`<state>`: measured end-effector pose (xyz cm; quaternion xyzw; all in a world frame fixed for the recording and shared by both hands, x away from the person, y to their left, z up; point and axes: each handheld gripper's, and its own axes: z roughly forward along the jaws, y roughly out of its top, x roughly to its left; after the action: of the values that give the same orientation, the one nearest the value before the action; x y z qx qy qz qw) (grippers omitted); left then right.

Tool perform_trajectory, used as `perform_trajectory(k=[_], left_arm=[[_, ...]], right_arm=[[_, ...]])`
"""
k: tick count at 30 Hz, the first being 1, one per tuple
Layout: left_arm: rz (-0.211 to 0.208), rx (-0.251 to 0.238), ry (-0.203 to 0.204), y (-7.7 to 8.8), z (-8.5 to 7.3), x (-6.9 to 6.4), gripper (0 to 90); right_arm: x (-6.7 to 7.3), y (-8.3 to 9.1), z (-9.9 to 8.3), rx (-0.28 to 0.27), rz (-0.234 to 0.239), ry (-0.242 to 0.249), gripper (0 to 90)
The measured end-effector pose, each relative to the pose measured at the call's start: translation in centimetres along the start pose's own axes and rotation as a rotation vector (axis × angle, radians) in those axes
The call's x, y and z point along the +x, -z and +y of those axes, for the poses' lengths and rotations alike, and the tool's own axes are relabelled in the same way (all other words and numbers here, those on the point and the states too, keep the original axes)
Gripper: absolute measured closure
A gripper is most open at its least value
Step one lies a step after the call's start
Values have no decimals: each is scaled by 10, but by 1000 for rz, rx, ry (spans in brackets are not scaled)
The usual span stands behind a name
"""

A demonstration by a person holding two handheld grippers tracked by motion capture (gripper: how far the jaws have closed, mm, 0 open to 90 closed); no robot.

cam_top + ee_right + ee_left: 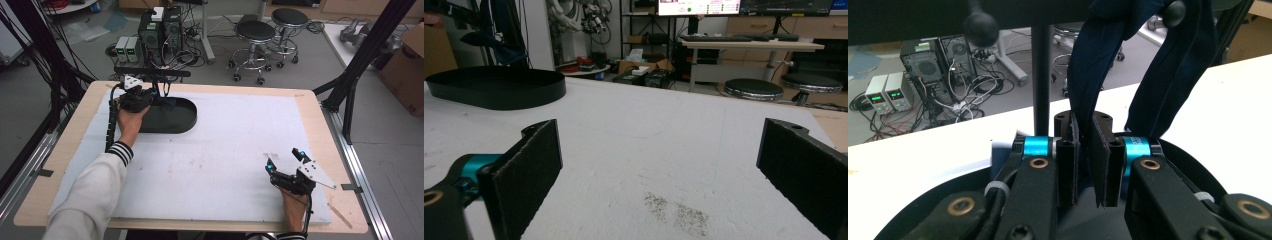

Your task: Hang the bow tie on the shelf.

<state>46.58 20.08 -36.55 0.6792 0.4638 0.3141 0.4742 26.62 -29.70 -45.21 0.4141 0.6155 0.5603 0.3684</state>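
The left gripper (1087, 165), low in the middle of the left gripper view, has its jaws nearly closed on a strip of dark blue cloth (1093, 75). The cloth hangs from a black rack (1040, 75) at the top of that view and drops down between the two pads. In the high view the same gripper (137, 98) sits at the upper left, right at the far end of the black oval tray (185, 120).

What could go wrong? The pads hold just the thin bottom edge of the cloth, so it could slip out if the hand pulls fast. A hard pull could also tip the rack, because the cloth loops over its top bar. And if the cloth is let go too soon, it might land on the white table cover (225, 150) and not in the tray.

The tray is the one container here. In the right gripper view it shows at the upper left (499, 87), low and dark, with a thin wall. I cannot see inside it well — the part I can see in the high view looks bare.

The right gripper (285, 165) rests at the lower right of the high view, well apart from the tray. Its jaws stand wide open — nothing is between them.
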Motion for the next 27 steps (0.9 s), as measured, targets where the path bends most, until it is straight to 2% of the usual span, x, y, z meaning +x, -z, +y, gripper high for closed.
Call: perform_trajectory(k=[14, 17, 21, 22, 27], left_arm=[[-6, -28, 19, -1, 0, 7, 808], [20, -25, 18, -4, -2, 7, 647], [-2, -26, 28, -3, -2, 8, 598], [0, -27, 33, -3, -1, 7, 554], [-68, -35, 53, 4, -1, 7, 352]], right_arm=[[0, 1, 0, -5, 0, -7, 33], [0, 1, 0, -6, 2, -5, 33], [0, 0, 0, -7, 1, -7, 33], [0, 1, 0, -3, 1, -10, 33], [0, 0, 0, -7, 1, -5, 33]])
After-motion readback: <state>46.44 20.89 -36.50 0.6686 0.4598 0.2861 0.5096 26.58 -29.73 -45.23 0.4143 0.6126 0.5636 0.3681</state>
